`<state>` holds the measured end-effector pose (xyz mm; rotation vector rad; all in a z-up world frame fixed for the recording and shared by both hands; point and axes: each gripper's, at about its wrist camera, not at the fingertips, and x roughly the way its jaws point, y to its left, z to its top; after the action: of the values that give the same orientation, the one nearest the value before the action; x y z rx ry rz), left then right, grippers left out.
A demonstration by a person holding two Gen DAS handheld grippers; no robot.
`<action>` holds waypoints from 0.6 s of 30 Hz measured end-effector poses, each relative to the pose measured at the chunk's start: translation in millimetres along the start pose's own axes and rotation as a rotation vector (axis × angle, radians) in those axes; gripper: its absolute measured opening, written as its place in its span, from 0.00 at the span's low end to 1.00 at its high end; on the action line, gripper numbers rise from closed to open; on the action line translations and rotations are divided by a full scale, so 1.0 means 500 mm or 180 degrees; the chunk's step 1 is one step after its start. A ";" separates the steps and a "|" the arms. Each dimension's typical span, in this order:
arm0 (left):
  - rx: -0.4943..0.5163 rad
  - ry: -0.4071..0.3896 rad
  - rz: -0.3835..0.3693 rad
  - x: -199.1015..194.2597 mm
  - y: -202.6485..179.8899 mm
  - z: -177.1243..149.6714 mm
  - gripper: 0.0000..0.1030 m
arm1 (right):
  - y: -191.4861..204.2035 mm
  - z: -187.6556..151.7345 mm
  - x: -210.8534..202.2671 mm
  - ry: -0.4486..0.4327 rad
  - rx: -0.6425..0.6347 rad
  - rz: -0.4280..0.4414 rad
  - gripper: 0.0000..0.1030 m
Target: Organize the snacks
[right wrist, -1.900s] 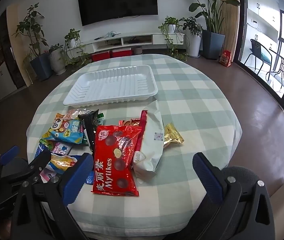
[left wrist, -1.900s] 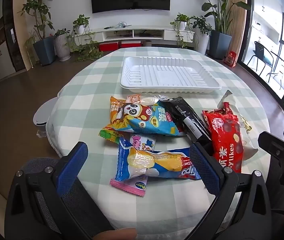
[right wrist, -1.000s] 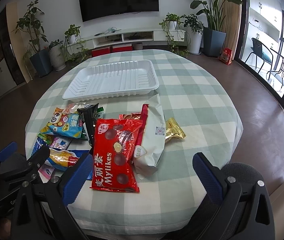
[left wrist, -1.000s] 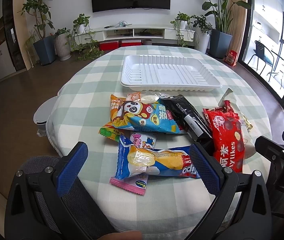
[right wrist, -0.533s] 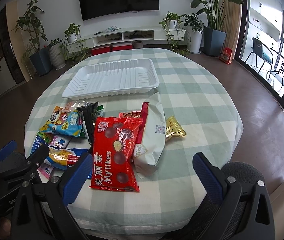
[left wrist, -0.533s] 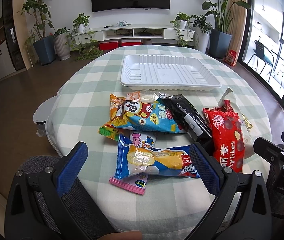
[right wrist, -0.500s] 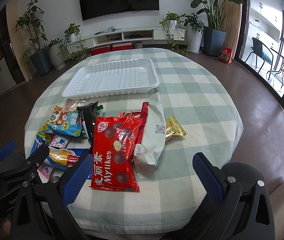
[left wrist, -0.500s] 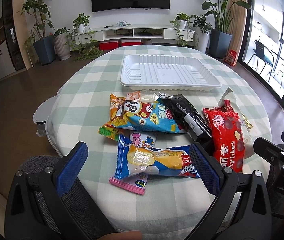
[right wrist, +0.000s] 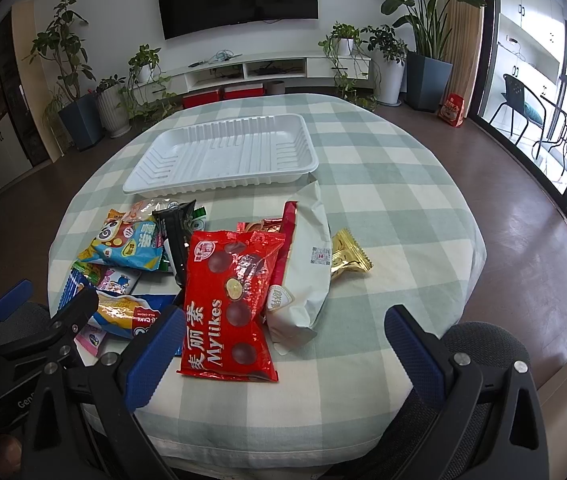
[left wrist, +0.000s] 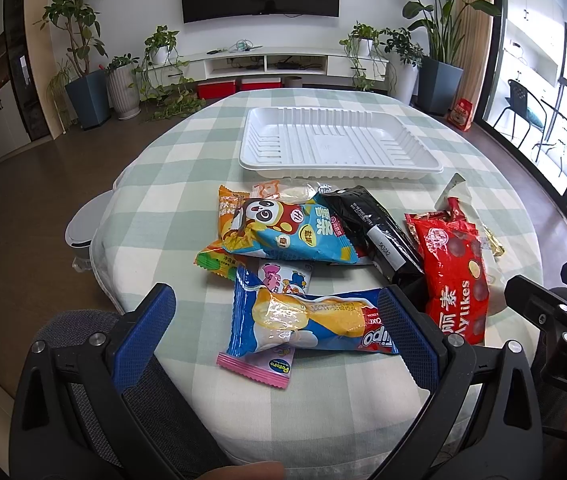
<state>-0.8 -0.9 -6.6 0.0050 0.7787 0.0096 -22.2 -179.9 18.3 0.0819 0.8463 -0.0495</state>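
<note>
A living room with a wall-mounted television and potted plants surrounds a round worktop [left wrist: 155, 208] under a green-and-white checked cloth. Toward its far edge sits an empty white ribbed plastic tray [left wrist: 339, 146], and nothing has gone into it yet. The snacks lie in a loose, overlapping heap between the tray and the near edge: a blue-and-yellow cake wrapper [left wrist: 307, 326] nearest the left tool [left wrist: 275, 336], a small pink-edged sachet [left wrist: 259, 366] half under it, a blue panda-print packet [left wrist: 287, 234], a long black pouch [left wrist: 379, 236], a glossy red chocolate-ball bag [right wrist: 229, 300], a white paper-look bag [right wrist: 309, 272] and a small gold foil packet [right wrist: 349, 258].

Both tools hang over the near edge, holding nothing. The left tool has its blue pads spread wide on either side of the cake wrapper; the right tool [right wrist: 283, 354] is equally spread, just short of the red bag.

The risks come from the pile itself. Because packets overlap, closing on one could drag its neighbour along or push it off the near edge. The slick film may slide out of the pads, and a hard pinch could crush what is inside. The tools sit close together, so reaching at once could make them collide.
</note>
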 end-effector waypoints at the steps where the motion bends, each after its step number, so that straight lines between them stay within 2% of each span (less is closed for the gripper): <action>1: 0.0000 0.0000 0.0001 0.000 0.000 0.000 0.99 | 0.000 0.001 0.000 0.0000 0.0000 0.0000 0.99; 18: 0.0003 0.0009 -0.0003 0.004 -0.004 -0.007 0.99 | 0.000 -0.006 0.006 0.0022 -0.0007 0.0002 0.99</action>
<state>-1.8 -2.7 -10.7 0.0056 0.7815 0.0084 -22.5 -179.9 14.0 0.0801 0.8533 -0.0478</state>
